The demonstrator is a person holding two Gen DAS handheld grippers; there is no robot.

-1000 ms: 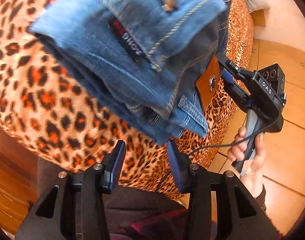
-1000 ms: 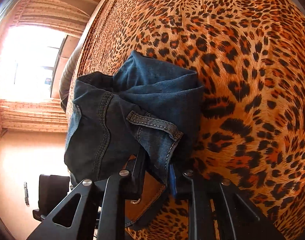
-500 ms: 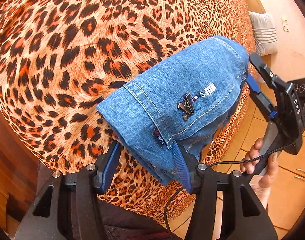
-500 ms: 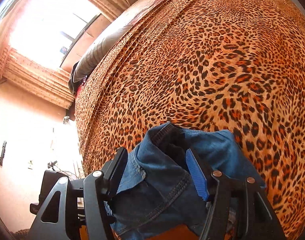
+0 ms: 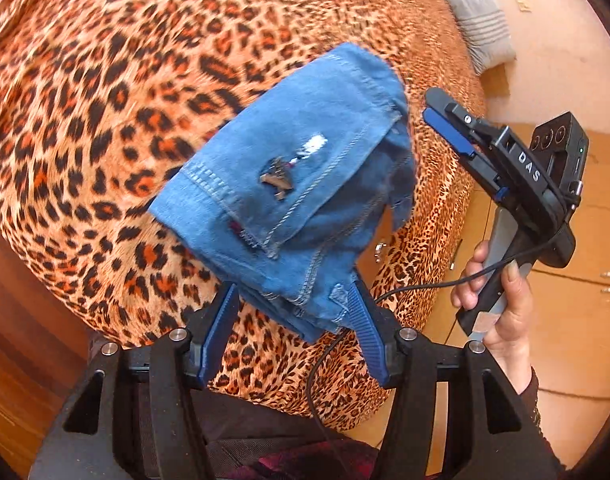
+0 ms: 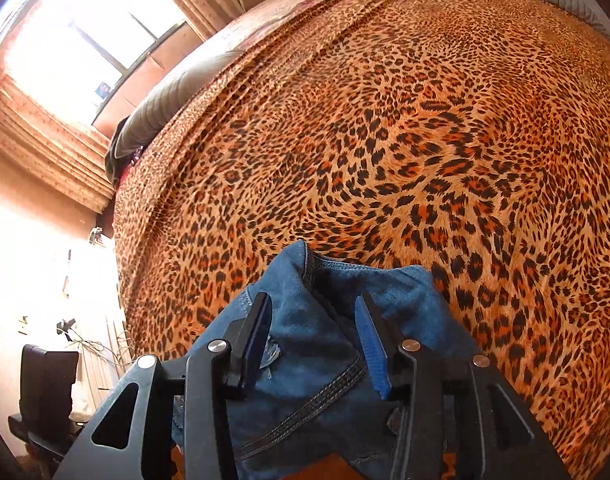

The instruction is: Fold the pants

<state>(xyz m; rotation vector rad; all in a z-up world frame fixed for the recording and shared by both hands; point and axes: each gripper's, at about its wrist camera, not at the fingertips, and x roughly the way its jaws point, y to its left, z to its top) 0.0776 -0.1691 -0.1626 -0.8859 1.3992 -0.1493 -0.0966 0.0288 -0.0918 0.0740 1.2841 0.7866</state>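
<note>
pants (image 5: 301,196): folded bundle on bed (image 5: 105,100) near its edge | left gripper (image 5: 295,320): jaws apart, straddling bundle's near corner, not pinching | right gripper (image 6: 313,332): now fully released, backed off beside bundle; a second ago it clamped the waistband | fold probably finished; blur hides the layers.

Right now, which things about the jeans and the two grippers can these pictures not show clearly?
- Left wrist view: the label and metal badge on the folded jeans are blurred by motion, unreadable.
- Left wrist view: whether the left gripper touches the denim edge is unclear.
- Right wrist view: the right gripper and bottom edge hide the jeans' lower part.
</note>
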